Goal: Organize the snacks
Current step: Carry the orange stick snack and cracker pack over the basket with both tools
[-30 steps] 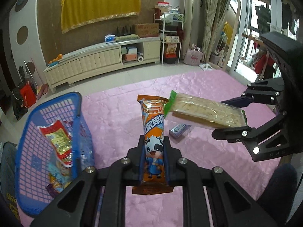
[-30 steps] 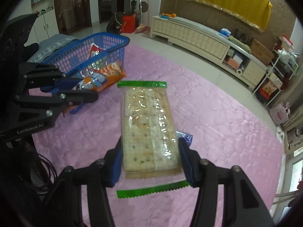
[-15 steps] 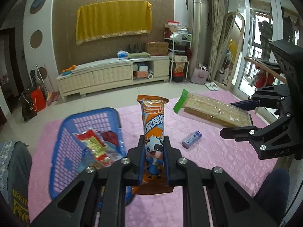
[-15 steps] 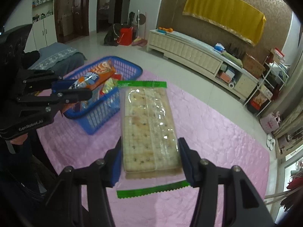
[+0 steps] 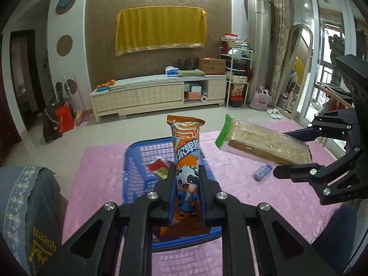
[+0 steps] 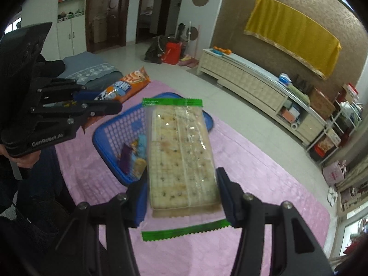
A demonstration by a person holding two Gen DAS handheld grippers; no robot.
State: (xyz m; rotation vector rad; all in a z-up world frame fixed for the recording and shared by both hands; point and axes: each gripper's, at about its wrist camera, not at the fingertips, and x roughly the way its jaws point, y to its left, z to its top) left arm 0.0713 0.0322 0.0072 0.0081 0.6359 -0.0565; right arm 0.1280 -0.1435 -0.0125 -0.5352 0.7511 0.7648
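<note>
Since the earlier frames both grippers have swung toward the basket (image 5: 138,161): it sat off at 9 o'clock in the left wrist view a second ago and now lies dead centre, under the left gripper (image 5: 185,191). In the right wrist view the basket (image 6: 108,135) has slid from 10 o'clock to behind the cracker pack (image 6: 181,158).

The left gripper is clamped on an orange cow-print snack (image 5: 185,161), held upright above the basket's near half. The right gripper (image 6: 181,195) pinches the cracker pack flat between its blue pads, green-sealed end pointing forward over the basket's right edge; from the left wrist it shows at 3 o'clock, the pack (image 5: 264,145) tilted slightly down toward its grip.

Other snacks (image 6: 134,156) lie in the basket, and a small tube (image 5: 262,172) rests on the pink mat (image 5: 103,172) at 4 o'clock of the basket
</note>
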